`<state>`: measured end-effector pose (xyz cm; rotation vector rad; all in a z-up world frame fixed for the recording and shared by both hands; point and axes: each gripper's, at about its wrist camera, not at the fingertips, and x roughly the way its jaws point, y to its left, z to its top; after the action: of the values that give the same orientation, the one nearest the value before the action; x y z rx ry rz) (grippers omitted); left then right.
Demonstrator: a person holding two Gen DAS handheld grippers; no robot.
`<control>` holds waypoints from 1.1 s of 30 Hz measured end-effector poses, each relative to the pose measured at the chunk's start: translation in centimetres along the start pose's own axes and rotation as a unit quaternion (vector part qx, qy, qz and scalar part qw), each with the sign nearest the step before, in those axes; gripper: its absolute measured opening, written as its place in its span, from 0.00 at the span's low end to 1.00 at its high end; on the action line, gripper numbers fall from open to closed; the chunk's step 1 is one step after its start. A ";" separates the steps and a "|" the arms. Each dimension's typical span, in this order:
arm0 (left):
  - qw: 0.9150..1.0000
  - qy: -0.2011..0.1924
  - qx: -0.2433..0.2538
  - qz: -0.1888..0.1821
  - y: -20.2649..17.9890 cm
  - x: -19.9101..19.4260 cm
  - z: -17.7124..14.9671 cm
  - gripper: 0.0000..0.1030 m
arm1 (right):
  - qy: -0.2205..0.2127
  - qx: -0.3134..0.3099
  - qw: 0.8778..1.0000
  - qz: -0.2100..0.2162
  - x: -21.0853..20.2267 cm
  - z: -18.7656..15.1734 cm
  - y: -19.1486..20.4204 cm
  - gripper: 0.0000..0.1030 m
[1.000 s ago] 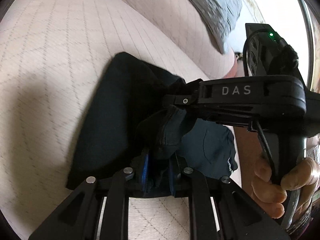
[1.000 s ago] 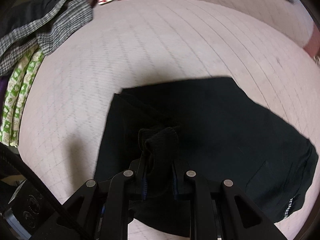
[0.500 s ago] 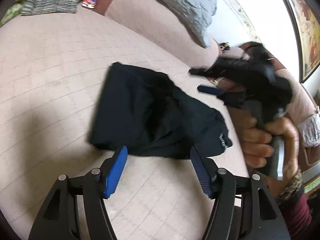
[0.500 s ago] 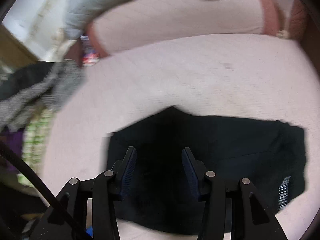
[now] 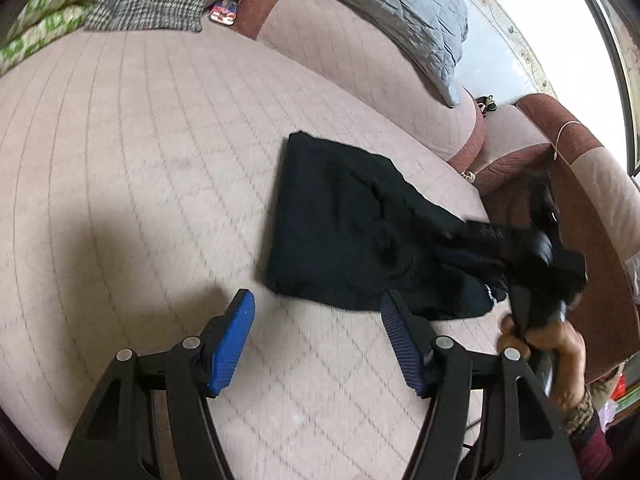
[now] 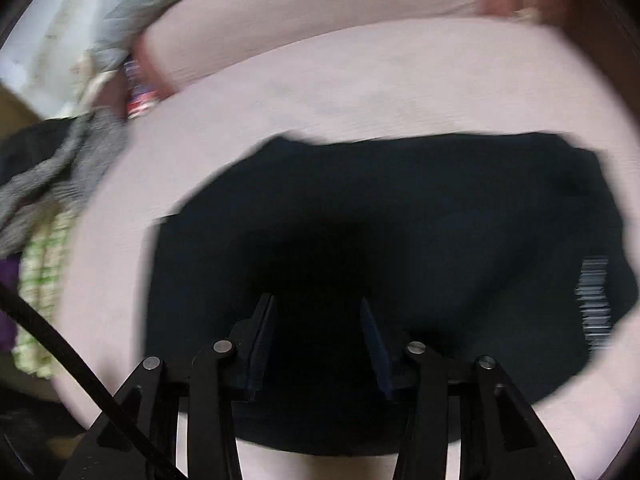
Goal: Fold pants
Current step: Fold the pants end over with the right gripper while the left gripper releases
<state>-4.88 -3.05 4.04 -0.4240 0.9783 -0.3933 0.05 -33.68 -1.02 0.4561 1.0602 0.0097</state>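
Pants (image 5: 340, 232), dark, released a second ago from both clamps, now a folded bundle at centre-right of the left view on quilted sofa seat (image 5: 140, 168); left gripper (image 5: 316, 320) and right gripper (image 6: 318, 320) both spread, empty; fold judged near complete.

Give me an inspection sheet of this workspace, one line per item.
Surface: quilted pink sofa seat.
Job's things: black pants lying folded in a compact bundle, white print near one edge.
Clutter: checked garment, green patterned cloth, grey quilted pillow, small printed packet.
Grippers: left gripper open, empty; right gripper open above the pants.
Cables: black cable.
Surroundings: bright window.
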 end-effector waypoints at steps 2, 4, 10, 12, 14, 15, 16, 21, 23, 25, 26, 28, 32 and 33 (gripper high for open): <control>1.000 -0.003 0.013 0.001 -0.7 0.6 1.0 0.63 | -0.015 0.028 0.999 0.026 -1.4 0.3 -1.2 0.47; 0.999 -0.011 0.034 0.012 -1.7 1.5 2.0 0.63 | -0.026 0.039 0.997 0.067 -2.5 0.8 -1.2 0.47; 0.999 0.021 0.047 -0.010 -3.9 5.8 3.1 0.63 | 0.077 0.039 0.946 0.312 0.0 3.5 3.6 0.47; 0.998 0.032 0.047 0.001 -3.9 7.0 2.5 0.63 | 0.106 0.025 0.946 0.307 2.2 3.7 5.0 0.47; 0.998 0.031 0.052 0.005 -3.9 7.5 2.1 0.63 | 0.125 0.012 0.957 0.260 4.9 4.0 6.1 0.49; 0.998 0.025 0.060 0.007 -4.0 7.5 1.9 0.63 | 0.131 0.015 0.961 0.242 6.1 4.2 6.0 0.47; 0.997 0.026 0.069 0.009 -4.3 7.6 1.8 0.63 | 0.128 0.021 0.966 0.221 7.1 4.4 5.5 0.36; 0.996 0.044 0.078 0.001 -4.7 7.1 2.1 0.63 | 0.051 0.051 0.977 0.199 5.3 5.0 4.2 0.29; 0.997 0.042 0.067 -0.008 -4.3 6.2 2.3 0.63 | 0.022 0.032 0.984 0.176 2.8 4.6 4.6 0.42; 0.997 0.031 0.064 -0.008 -4.0 5.4 2.1 0.63 | 0.016 0.020 0.980 0.200 0.7 4.3 4.0 0.42; 0.997 0.028 0.065 -0.005 -3.8 5.1 2.0 0.63 | 0.018 0.019 0.976 0.218 -0.1 4.0 3.7 0.42; 0.998 0.029 0.062 0.004 -3.2 5.4 1.6 0.63 | 0.029 0.030 0.965 0.257 -1.0 3.3 3.4 0.43; 0.997 0.024 0.070 0.012 -3.1 5.4 1.0 0.63 | 0.073 0.061 0.951 0.295 0.3 0.2 2.0 0.44; 0.997 0.025 0.074 0.014 -3.2 5.3 1.0 0.63 | 0.077 0.059 0.957 0.274 0.9 -0.6 1.3 0.43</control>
<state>-1.81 -8.29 2.39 -0.2675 0.9957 -0.4496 0.25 -32.10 -1.53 0.8575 1.0604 0.4832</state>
